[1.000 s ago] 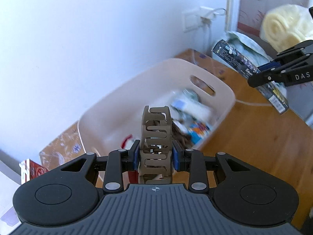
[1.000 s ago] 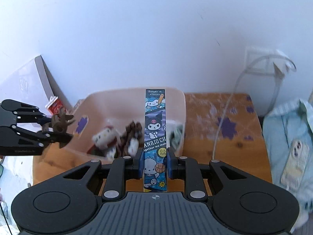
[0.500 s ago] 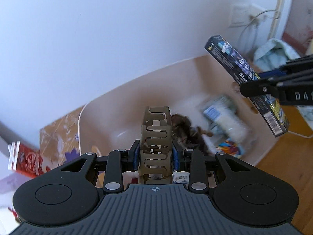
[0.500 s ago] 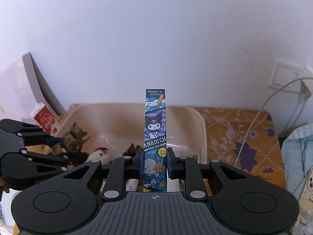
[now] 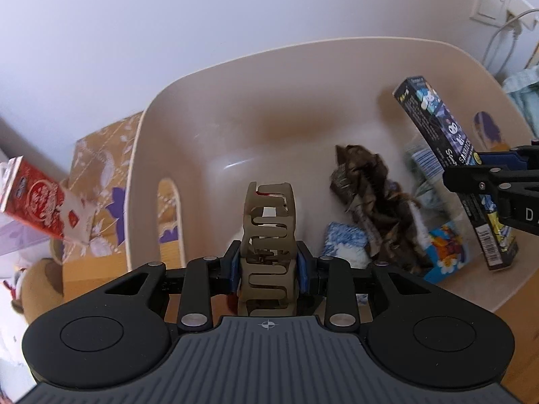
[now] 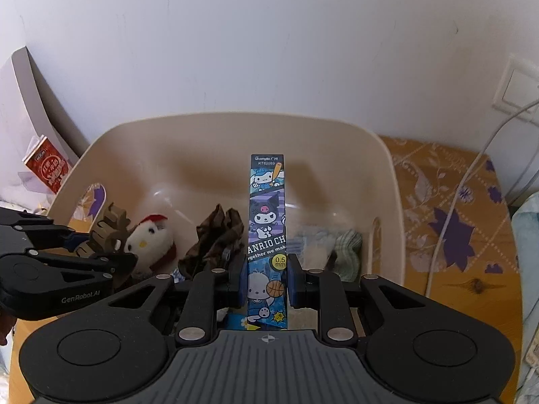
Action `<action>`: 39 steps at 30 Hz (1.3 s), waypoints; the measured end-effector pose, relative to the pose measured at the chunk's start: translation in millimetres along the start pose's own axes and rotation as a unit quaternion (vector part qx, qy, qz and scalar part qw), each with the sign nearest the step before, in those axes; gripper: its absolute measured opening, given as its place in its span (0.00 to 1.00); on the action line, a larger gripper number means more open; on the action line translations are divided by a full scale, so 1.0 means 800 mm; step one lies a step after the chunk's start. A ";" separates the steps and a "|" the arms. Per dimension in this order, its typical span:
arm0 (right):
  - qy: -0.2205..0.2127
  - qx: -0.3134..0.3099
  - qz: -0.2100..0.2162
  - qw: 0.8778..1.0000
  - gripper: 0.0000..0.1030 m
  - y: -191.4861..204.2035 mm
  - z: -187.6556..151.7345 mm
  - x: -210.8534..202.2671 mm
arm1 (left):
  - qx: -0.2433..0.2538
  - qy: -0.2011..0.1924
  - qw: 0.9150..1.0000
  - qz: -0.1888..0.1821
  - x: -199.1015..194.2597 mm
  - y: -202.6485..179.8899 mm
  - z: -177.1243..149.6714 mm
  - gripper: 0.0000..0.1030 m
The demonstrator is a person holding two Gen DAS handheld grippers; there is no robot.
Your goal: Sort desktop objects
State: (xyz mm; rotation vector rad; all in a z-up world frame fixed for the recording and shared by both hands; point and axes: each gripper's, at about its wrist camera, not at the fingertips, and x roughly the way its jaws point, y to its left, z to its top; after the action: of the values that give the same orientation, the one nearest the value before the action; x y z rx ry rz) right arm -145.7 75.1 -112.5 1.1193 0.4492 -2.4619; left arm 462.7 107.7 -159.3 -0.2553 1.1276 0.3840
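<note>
Now we are clamping the left gripper [image 5: 268, 266] on a brown hair claw [image 5: 268, 235] over the beige bin [image 5: 303, 64]; rightward, our right gripper [image 6: 266, 284] is opening, the pen box [image 6: 267, 222] standing between its loosening jaws.

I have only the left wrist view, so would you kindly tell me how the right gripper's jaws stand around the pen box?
Observer: In the right wrist view the right gripper has the pen box standing upright between its jaws, which are opening; a thin gap shows at each pad.
Operator: Thank you. My hair clip blocks the part of the bin behind it; what lies there?
Observer: A white plush toy with a red cap lies in the bin, right beside the hair clip.
</note>
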 end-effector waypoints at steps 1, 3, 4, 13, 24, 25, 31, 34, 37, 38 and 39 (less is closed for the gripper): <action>-0.001 0.002 -0.001 1.000 0.38 0.001 -0.002 -0.001 | -0.001 -0.005 1.000 0.003 -0.002 0.001 -0.003 0.38; -0.007 0.007 0.001 1.000 0.53 0.002 -0.005 -0.006 | -0.002 -0.023 1.000 0.006 -0.012 0.003 -0.003 0.58; -0.011 0.008 0.007 1.000 0.60 0.004 -0.007 -0.011 | -0.002 -0.033 0.999 0.010 -0.018 0.003 -0.005 0.69; -0.064 0.003 -0.025 0.998 0.95 0.030 -0.018 -0.065 | 0.003 -0.082 0.996 -0.017 -0.062 0.012 -0.019 0.75; -0.100 -0.012 -0.048 0.994 1.00 0.060 -0.035 -0.126 | 0.015 -0.097 0.994 -0.041 -0.111 0.030 -0.035 0.75; -0.101 -0.010 -0.047 0.994 1.00 0.061 -0.036 -0.130 | 0.017 -0.100 0.994 -0.044 -0.116 0.032 -0.038 0.75; -0.104 -0.010 -0.051 0.993 1.00 0.065 -0.048 -0.153 | 0.029 -0.122 0.991 -0.044 -0.148 0.040 -0.060 0.75; -0.104 -0.018 -0.050 0.993 1.00 0.066 -0.056 -0.162 | 0.036 -0.126 0.991 -0.042 -0.163 0.041 -0.073 0.75; -0.107 -0.037 -0.053 0.992 1.00 0.072 -0.066 -0.169 | 0.038 -0.127 0.990 -0.040 -0.179 0.041 -0.089 0.75; -0.109 -0.041 -0.051 0.992 1.00 0.073 -0.071 -0.174 | 0.038 -0.129 0.990 -0.036 -0.186 0.040 -0.094 0.75; -0.112 -0.044 -0.048 0.992 1.00 0.075 -0.075 -0.180 | 0.039 -0.131 0.990 -0.033 -0.192 0.039 -0.099 0.75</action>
State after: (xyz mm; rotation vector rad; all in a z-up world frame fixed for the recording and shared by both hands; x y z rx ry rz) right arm 7.9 81.1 -47.3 0.7928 0.5481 -2.5851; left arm 326.7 78.9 -52.1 -0.1675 0.8710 0.3038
